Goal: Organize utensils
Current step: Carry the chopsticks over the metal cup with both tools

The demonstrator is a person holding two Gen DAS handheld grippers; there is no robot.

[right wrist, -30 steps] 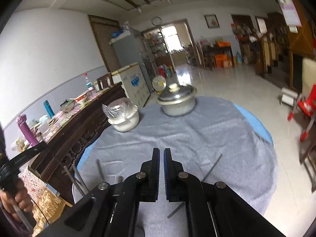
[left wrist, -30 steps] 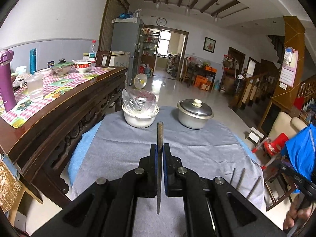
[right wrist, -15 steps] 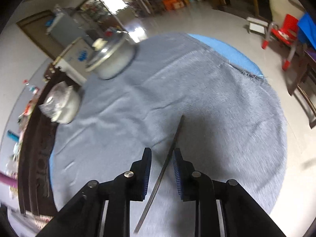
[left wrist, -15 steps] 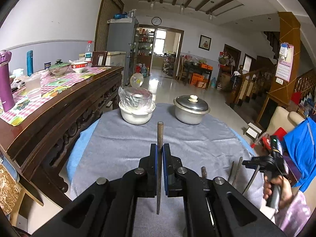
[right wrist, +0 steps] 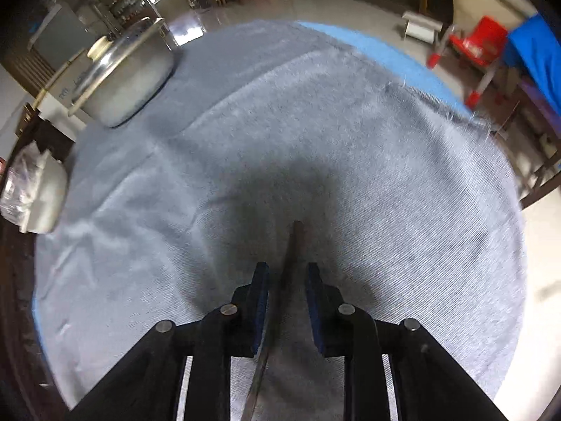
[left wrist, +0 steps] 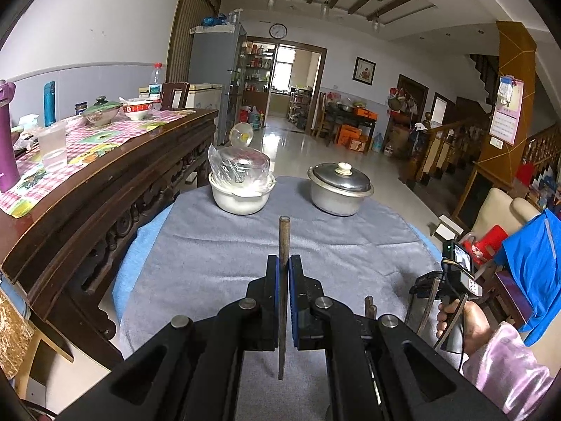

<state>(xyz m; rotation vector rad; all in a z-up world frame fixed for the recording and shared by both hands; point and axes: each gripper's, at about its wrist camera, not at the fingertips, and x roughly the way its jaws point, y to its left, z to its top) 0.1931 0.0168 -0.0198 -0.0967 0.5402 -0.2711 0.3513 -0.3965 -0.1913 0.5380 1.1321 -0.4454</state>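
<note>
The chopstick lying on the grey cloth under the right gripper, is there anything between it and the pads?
Nothing visible. The right gripper is open, and the chopstick lies on the grey cloth in the gap between the jaws, no pad pressing on it. Both pots stand far off.

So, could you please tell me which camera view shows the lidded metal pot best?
The left wrist view shows the lidded metal pot best: it stands upright, sharp and whole on the grey cloth, its white knob clear. The right wrist view catches the pot only near the upper left edge, tilted, blurred and stretched by the fisheye.
</note>
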